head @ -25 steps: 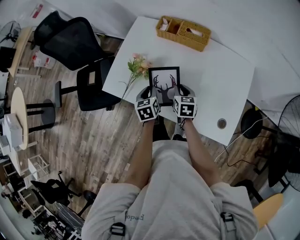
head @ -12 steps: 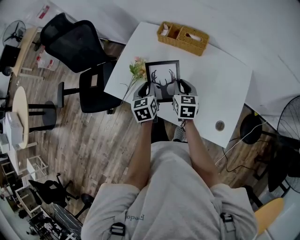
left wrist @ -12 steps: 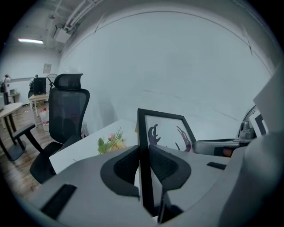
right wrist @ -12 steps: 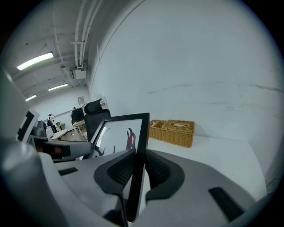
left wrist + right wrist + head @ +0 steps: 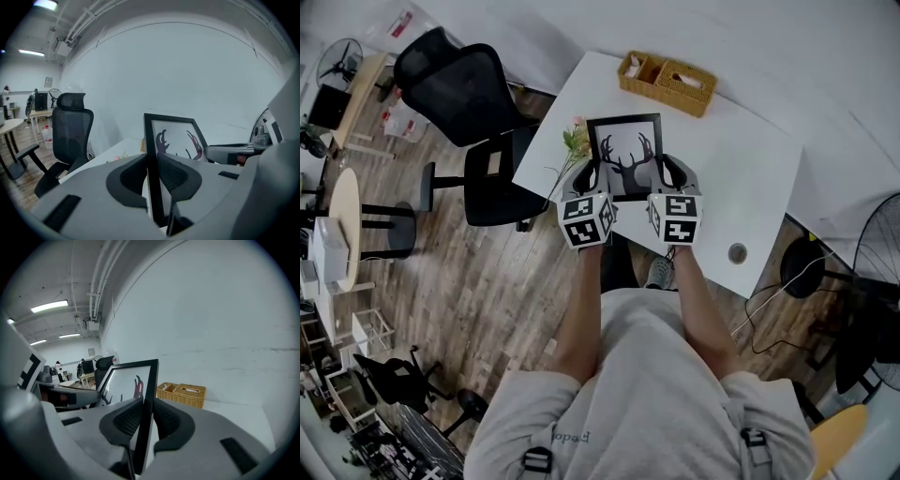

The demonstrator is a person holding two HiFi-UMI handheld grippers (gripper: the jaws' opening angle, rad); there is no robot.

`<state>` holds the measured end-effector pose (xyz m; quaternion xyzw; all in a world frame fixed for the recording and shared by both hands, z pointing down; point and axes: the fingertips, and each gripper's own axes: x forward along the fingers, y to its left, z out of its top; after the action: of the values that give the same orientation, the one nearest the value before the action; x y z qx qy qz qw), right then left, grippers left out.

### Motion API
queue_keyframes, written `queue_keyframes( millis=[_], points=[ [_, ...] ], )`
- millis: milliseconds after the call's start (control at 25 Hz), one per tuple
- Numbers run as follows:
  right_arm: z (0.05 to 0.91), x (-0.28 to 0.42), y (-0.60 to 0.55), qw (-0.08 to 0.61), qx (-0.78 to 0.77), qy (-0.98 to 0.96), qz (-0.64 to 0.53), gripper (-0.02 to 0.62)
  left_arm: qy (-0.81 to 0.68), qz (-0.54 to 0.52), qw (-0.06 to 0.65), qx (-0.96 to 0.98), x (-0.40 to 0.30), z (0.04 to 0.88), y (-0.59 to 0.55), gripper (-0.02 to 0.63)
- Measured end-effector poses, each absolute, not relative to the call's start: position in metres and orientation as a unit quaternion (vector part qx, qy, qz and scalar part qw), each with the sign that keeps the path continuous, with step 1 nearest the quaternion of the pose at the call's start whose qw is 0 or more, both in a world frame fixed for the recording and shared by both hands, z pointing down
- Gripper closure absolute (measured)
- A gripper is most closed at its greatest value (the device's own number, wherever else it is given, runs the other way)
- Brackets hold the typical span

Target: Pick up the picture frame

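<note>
**Picture frame clamped by both side rails over the white table**

In the head view, the near edge of the picture frame [image 5: 623, 152] is hidden behind the two marker cubes, so whether that edge touches the table [image 5: 759, 178] cannot be told. In both gripper views the lower part of the frame is cut off by the jaws, and only the antlers of the deer print can be made out.

At the far left a black office chair [image 5: 459, 80] is seen beside the table's left edge. A small spray of flowers [image 5: 575, 141] lies on the table just left of the frame.

The left gripper [image 5: 589, 174] is closed narrowly on the frame's left rail, which is seen edge-on and pressed between both pads. The right gripper [image 5: 667, 172] is closed the same way on the right rail. The person's forearms cover the near edge of the table below the cubes.

A wicker basket [image 5: 667, 81] with two compartments stands at the far edge, beyond the frame's top and apart from it. A round grommet [image 5: 738, 252] is set in the table near its right corner, and a floor fan [image 5: 877, 248] is partly cut off at the right border.

The frame is held in portrait, its long axis running from near to far, its top edge toward the basket and its printed face turned up toward the person.
</note>
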<state>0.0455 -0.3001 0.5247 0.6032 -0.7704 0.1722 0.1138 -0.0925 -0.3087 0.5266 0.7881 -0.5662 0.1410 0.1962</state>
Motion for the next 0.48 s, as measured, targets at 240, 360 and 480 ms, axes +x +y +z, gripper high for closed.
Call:
queue_keyframes(
  millis=[240,360,480],
  points=[
    [0.507,0.046,-0.286,0.098,0.599,-0.779,0.156,0.52,-0.57,0.146,0.176,0.789,-0.092,0.509,-0.296,0.518],
    [0.499,0.05,-0.279,0.088,0.595,-0.784,0.151,0.52,-0.577,0.138,0.165,0.788,-0.088,0.5,-0.288,0.52],
    [0.488,0.05,-0.274,0.08,0.592,-0.789,0.142,0.52,-0.583,0.129,0.154,0.787,-0.088,0.487,-0.281,0.52]
  ],
)
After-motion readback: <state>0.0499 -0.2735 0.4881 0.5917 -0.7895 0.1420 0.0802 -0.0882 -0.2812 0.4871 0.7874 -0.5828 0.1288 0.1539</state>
